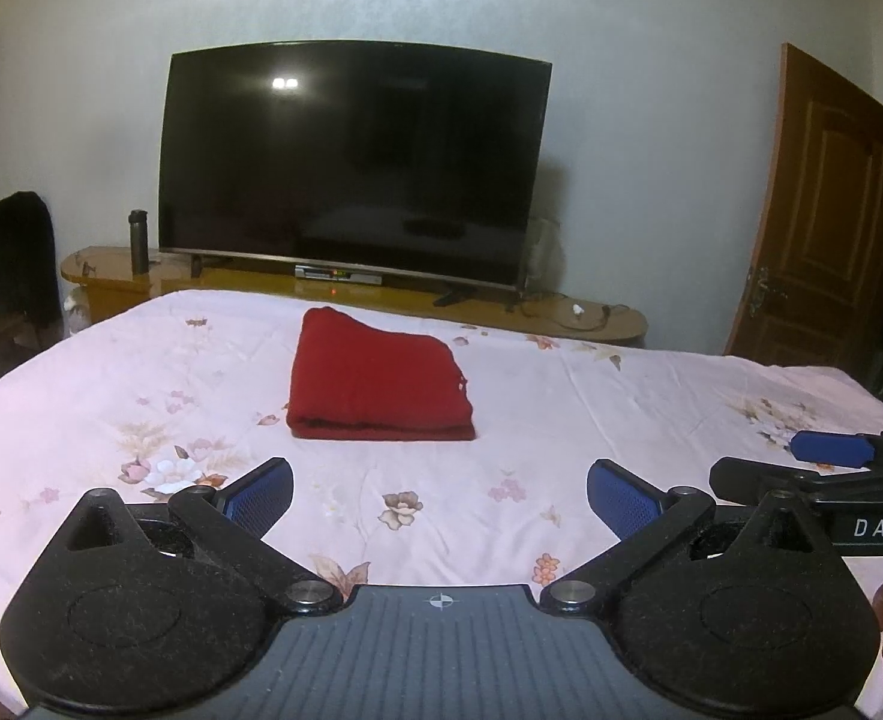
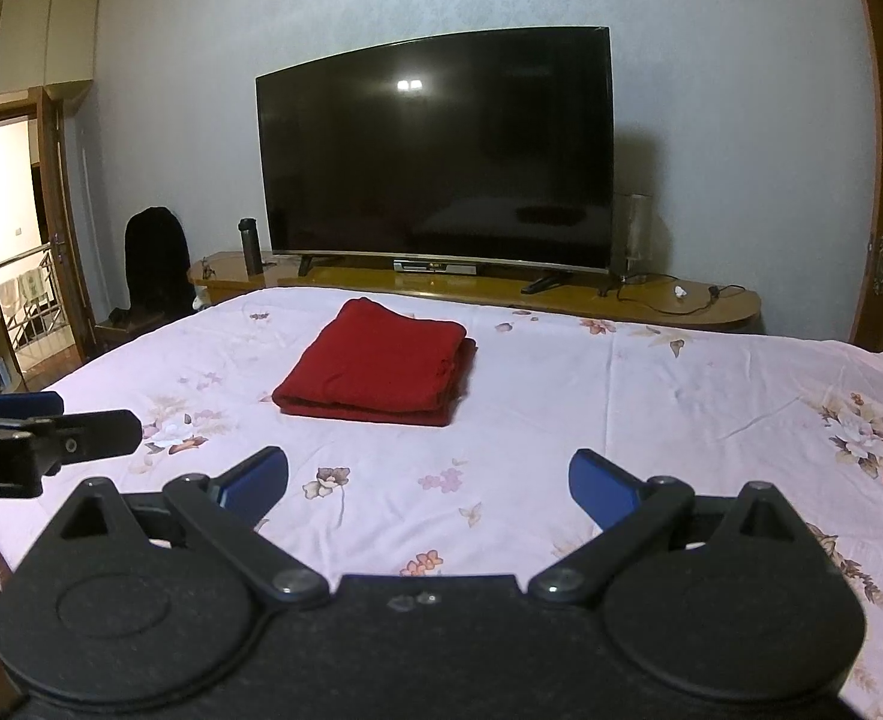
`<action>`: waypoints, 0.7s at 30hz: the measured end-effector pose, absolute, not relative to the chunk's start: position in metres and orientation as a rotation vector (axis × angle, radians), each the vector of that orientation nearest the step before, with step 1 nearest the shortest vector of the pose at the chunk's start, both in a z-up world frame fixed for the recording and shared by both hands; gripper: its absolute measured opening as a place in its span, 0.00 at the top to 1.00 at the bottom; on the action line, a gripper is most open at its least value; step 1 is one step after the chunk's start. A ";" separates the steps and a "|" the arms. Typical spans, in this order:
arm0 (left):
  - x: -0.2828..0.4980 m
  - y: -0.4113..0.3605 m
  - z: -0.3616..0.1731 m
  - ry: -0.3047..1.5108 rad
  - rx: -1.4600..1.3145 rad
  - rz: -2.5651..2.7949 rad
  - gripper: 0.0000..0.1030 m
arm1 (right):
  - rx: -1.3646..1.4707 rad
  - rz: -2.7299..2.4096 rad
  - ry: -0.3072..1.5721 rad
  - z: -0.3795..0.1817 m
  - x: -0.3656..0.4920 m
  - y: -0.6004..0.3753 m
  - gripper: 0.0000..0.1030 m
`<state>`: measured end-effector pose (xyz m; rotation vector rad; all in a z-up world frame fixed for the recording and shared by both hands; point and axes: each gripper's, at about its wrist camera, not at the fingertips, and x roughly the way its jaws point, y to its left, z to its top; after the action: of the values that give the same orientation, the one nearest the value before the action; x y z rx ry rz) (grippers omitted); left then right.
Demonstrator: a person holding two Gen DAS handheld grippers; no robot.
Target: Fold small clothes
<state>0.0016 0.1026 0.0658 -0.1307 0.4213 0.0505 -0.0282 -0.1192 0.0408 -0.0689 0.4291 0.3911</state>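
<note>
A red garment (image 1: 375, 381) lies folded into a neat rectangle in the middle of the bed (image 1: 621, 396), its thick folded edge toward me. It also shows in the right wrist view as the same red garment (image 2: 375, 369), left of centre. My left gripper (image 1: 438, 495) hovers open over the near part of the bed, well short of the garment, with nothing between its blue pads. My right gripper (image 2: 426, 480) is open too and empty, at a similar distance. Each gripper appears at the edge of the other's view.
The bed carries a pink floral sheet (image 2: 651, 396). Beyond its far edge stands a wooden TV bench (image 2: 651, 294) with a large dark television (image 2: 435, 150), a dark flask (image 2: 251, 246) and cables. A wooden door (image 1: 825, 210) is at the right, an open doorway (image 2: 9, 240) at the left.
</note>
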 end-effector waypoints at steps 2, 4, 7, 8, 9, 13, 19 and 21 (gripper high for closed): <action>0.002 0.103 0.066 0.422 -0.132 0.051 0.00 | -0.067 0.391 0.428 0.041 -0.028 -0.119 0.03; 0.002 0.104 0.066 0.423 -0.132 0.053 0.00 | -0.065 0.389 0.430 0.040 -0.028 -0.119 0.03; 0.003 0.105 0.065 0.423 -0.134 0.054 0.00 | -0.066 0.389 0.428 0.040 -0.028 -0.119 0.03; 0.003 0.106 0.065 0.422 -0.134 0.055 0.00 | -0.065 0.391 0.427 0.040 -0.028 -0.119 0.03; 0.003 0.105 0.065 0.423 -0.134 0.054 0.00 | -0.065 0.391 0.426 0.039 -0.029 -0.118 0.03; 0.003 0.105 0.065 0.423 -0.132 0.054 0.00 | -0.067 0.392 0.422 0.038 -0.029 -0.115 0.03; 0.002 0.108 0.064 0.420 -0.131 0.054 0.00 | -0.068 0.394 0.422 0.038 -0.029 -0.115 0.03; 0.001 0.109 0.065 0.420 -0.131 0.054 0.00 | -0.069 0.395 0.421 0.038 -0.029 -0.113 0.03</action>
<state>0.0015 0.1095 0.0645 -0.1306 0.4201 0.0544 -0.0294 -0.1128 0.0377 -0.0694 0.4211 0.3947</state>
